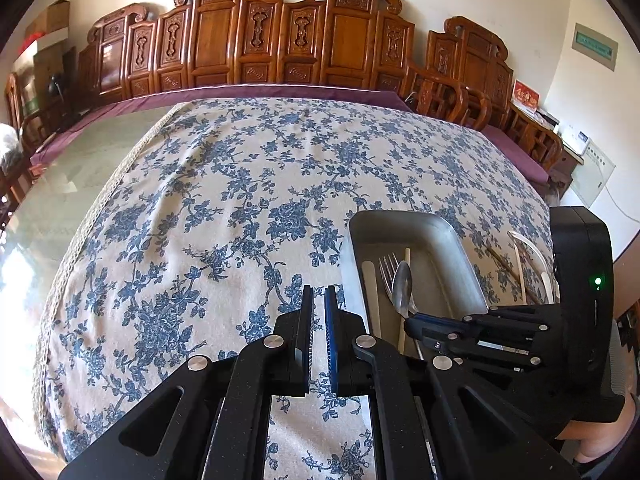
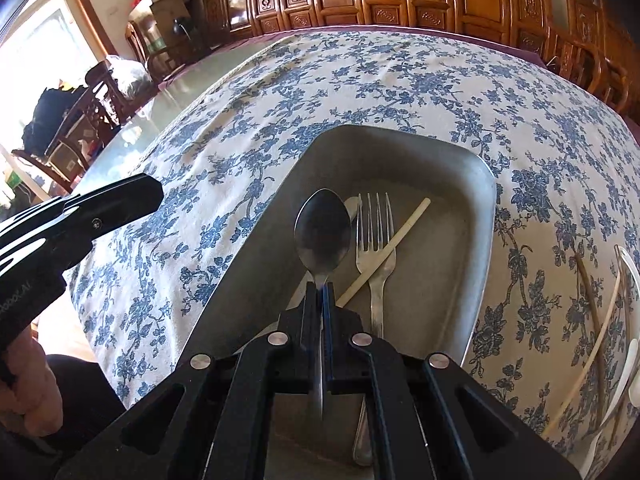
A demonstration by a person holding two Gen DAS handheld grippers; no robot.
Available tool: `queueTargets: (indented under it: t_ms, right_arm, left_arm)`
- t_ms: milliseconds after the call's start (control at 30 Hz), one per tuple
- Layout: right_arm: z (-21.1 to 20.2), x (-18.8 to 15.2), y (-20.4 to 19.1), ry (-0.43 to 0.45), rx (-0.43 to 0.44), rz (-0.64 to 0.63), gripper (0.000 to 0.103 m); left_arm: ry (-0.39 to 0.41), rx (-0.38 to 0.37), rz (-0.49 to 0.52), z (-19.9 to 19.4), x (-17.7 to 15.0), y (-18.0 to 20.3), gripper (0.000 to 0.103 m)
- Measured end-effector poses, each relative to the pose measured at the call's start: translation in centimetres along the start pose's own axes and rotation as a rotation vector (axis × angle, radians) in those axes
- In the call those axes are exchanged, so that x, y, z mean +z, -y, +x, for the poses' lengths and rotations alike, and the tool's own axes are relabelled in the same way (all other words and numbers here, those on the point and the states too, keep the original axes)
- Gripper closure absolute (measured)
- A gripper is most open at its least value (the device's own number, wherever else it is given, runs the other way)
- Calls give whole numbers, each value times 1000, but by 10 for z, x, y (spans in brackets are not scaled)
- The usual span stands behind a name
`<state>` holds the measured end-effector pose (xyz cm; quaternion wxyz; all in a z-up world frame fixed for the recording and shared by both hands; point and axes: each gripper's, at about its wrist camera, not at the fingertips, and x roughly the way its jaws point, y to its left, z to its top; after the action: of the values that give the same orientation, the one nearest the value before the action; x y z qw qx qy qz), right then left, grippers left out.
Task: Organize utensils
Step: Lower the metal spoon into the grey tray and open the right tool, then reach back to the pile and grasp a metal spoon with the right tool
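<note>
My right gripper (image 2: 322, 286) is clamped on the handle of a metal spoon (image 2: 323, 234), its bowl held above the metal tray (image 2: 486, 216). In the tray lie a fork (image 2: 376, 240) and a pale chopstick (image 2: 386, 252) crossing it. My left gripper (image 1: 319, 294) is closed on nothing, over bare tablecloth (image 1: 208, 200) left of the tray. The cloth is cream with blue flowers and covers most of a glass-topped table (image 1: 80, 168). Near its right edge more chopsticks (image 2: 588, 288) and a white spoon (image 2: 632, 344) lie loose. Carved wooden chairs (image 1: 260, 36) line the white wall beyond the far edge.
</note>
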<state>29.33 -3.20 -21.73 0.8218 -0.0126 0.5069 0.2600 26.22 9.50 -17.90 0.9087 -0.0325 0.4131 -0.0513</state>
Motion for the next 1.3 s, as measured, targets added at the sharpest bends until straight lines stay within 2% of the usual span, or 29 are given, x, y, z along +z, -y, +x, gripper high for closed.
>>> queueTargets:
  t_ms: [333, 567, 633, 767, 900, 967, 1000, 1033, 1300]
  right_arm:
    - [-20, -1, 14, 40, 9, 12, 97]
    - [-69, -21, 47, 105, -38, 23, 97]
    - [-88, -32, 69, 116, -70, 54, 97]
    - [-113, -51, 108, 127, -137, 110, 97]
    - [-129, -73, 148, 119, -205, 176, 97]
    - [-131, -84, 161, 111, -234, 193, 92]
    - [-131, -90, 169, 105, -241, 212, 84]
    - [-131, -94, 176, 100, -243, 229, 80]
    - [-108, -110, 201, 55, -277, 295, 78]
  left_arm:
    - [-1, -13, 16, 0, -1, 11, 99]
    - [-2, -47, 41, 1, -1, 29, 97]
    - [1, -57, 59, 0, -2, 38, 89]
    - [-1, -87, 76, 0, -2, 54, 86]
    - [-8, -111, 98, 3, -5, 74, 71]
    - [-14, -117, 116, 5, -8, 84, 64]
    - [-15, -117, 126, 6, -9, 91, 54]
    - [-16, -119, 134, 7, -10, 94, 51]
    - [-48, -144, 146, 19, -14, 115, 49]
